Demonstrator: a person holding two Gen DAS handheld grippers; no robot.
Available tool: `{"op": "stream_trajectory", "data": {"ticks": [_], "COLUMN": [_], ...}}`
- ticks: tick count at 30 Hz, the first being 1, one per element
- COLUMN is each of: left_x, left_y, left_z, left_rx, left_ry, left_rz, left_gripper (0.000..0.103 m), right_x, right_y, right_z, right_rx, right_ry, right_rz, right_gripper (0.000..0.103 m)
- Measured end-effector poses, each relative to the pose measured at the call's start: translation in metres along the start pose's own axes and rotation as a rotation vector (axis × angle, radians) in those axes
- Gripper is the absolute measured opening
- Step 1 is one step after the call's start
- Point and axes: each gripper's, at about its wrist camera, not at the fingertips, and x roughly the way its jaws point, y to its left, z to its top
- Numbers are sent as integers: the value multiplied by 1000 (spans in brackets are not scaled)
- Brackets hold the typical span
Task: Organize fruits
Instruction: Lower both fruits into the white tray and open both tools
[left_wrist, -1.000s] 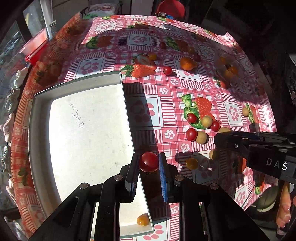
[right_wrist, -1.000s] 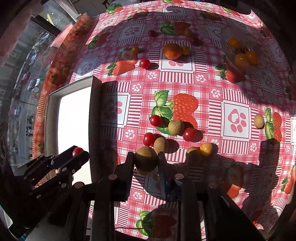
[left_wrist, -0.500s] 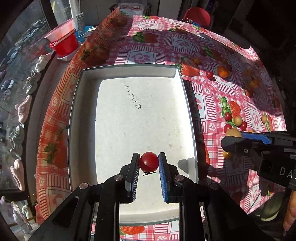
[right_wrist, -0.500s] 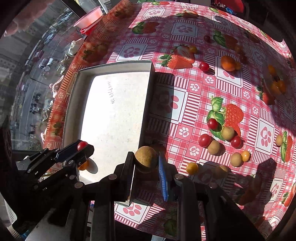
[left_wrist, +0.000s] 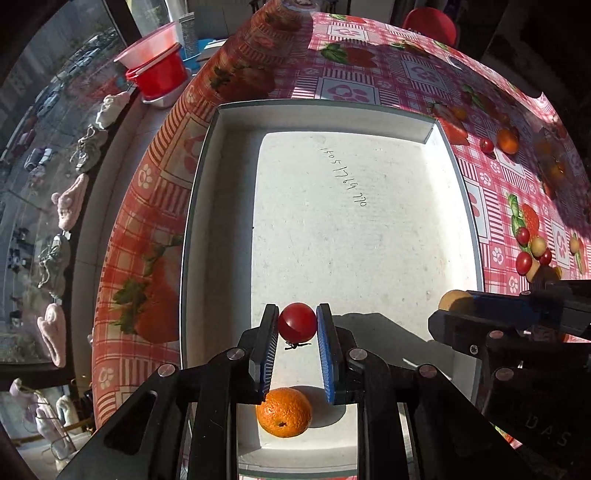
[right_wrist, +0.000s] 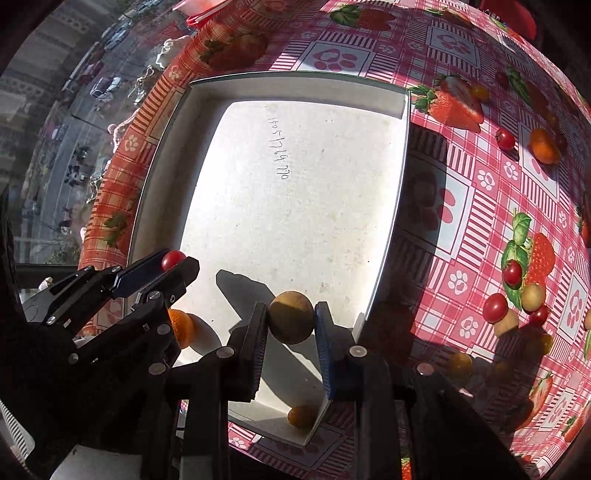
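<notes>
In the left wrist view, a small round red cherry tomato (left_wrist: 297, 322) is clamped between the blue pads of the left tongs (left_wrist: 296, 326), which are pointed steeply down over the shallow white rectangular tray (left_wrist: 369, 221); a dimpled orange mandarin (left_wrist: 283, 411) is seen lying below them near the tray's near wall, with bare floor beyond.

In the right wrist view, a round tan-brown fruit (right_wrist: 291, 316) is gripped by the right tongs (right_wrist: 291, 325) above the tray's near right corner, its right wall just beside them on the red checked desk (right_wrist: 472, 206).

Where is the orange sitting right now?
In the left wrist view the orange lies inside the white tray, at its near end, just below the left claw holding the red tomato.
</notes>
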Motion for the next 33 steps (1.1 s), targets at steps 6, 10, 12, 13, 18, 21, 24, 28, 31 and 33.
{"op": "stream_trajectory", "data": {"ticks": [6,10,12,13,18,21,24,28,31,33], "left_x": [17,24,23,23,20,13,4,-8,-15,-19], "left_y": [-1,5,11,14,11,3,-6,-27,-46,-62], "left_z": [-1,-4,-6,-6,-4,-1,3,5,5,4], "left_rx": [27,19,3,-4,23,32,49,85,127,161], "left_ry": [41,67,51,52,58,48,36,18,3,-7], "left_rz": [17,52,77,73,74,63,58,45,31,23], "left_gripper": [23,53,70,70,70,70,70,70,70,70], "right_x": [25,32,33,32,15,-2,-18,-33,-40,-40], "right_y": [3,2,-4,-7,-7,-3,-10,-32,-57,-72], "right_z": [6,7,8,9,14,16,15,2,-13,-27], "right_rx": [-20,-27,-10,-2,-7,-18,-3,56,113,154], "right_ry": [53,76,82,81,23,-21,-48,-59,-57,-54], "right_rz": [-22,-41,-33,-26,39,49,43,31,8,-8], "right_gripper": [28,28,34,40,81,82,82,82,82,82]}}
